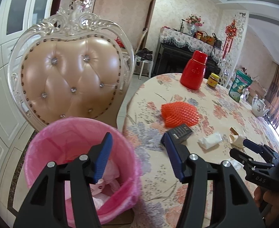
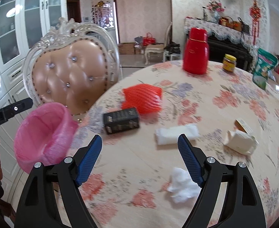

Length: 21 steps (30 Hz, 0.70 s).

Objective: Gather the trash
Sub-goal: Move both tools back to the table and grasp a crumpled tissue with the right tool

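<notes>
Left hand-held gripper point(image 1: 137, 142): jaws apart, nothing between the pads, hanging over the gap between the bin point(image 1: 78, 131) and the bench point(image 1: 205, 171) edge. Right hand-held gripper point(image 2: 140, 139): jaws wide apart, empty, above the bench.

Trash, near to far. A crumpled white tissue point(image 2: 181, 186) lies nearest, just beside the right finger of the right gripper. Beyond it, a folded white napkin point(image 2: 177, 134). To the right, a crushed cream paper cup point(image 2: 240, 140), tipped on its side. To the left, a black box point(image 2: 122, 120) with pale print, too blurred to read. Touching its far edge, an orange foam net point(image 2: 142, 98), ribbed and partly flattened.

The bin stands left of the bench, off its edge, lined with a pink bag and already holding pale crumpled waste. Behind it stands a padded chair point(image 1: 71, 76) with a carved white frame.

Far side of the bench: a red flask point(image 2: 195, 53), a yellow-lidded jar point(image 2: 229, 62), a green pouch point(image 2: 263, 70) and a white teapot point(image 1: 259, 107). None lies between the grippers and the trash.

Writing: "DAS" on the right gripper body as seen from the left wrist.
</notes>
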Motion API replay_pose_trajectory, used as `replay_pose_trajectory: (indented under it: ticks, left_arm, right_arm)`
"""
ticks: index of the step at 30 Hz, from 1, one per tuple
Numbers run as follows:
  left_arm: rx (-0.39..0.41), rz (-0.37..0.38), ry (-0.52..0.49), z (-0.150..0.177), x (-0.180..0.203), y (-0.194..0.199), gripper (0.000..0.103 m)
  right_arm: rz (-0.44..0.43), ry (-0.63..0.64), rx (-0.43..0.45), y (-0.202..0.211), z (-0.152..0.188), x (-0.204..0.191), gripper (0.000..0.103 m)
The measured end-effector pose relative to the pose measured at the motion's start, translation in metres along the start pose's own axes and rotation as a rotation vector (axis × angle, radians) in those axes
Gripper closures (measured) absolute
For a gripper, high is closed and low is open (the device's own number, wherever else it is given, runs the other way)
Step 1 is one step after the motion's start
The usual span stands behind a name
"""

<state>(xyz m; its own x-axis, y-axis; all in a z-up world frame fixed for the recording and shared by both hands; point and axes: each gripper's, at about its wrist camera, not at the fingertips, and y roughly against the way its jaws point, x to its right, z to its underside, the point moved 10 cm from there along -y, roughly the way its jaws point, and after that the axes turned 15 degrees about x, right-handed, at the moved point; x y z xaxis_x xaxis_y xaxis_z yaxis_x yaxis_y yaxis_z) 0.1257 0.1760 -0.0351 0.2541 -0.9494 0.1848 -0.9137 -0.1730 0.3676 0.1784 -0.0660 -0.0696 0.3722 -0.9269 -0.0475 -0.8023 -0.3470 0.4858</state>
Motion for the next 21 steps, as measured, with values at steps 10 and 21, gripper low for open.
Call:
replay_pose_trajectory:
  ticks: [10,21]
  left_arm:
    - [-0.033,0.047,-0.029,0.014,0.04,-0.02,0.046]
    - [-0.085,0.084,-0.042,0.033,0.068,-0.049,0.044]
  right_arm:
    - [0.057,-0.053,-0.041,0.003,0.033,0.043,0.024]
    - [0.099,-0.07,-0.13,-0.008,0.07,0.071,0.024]
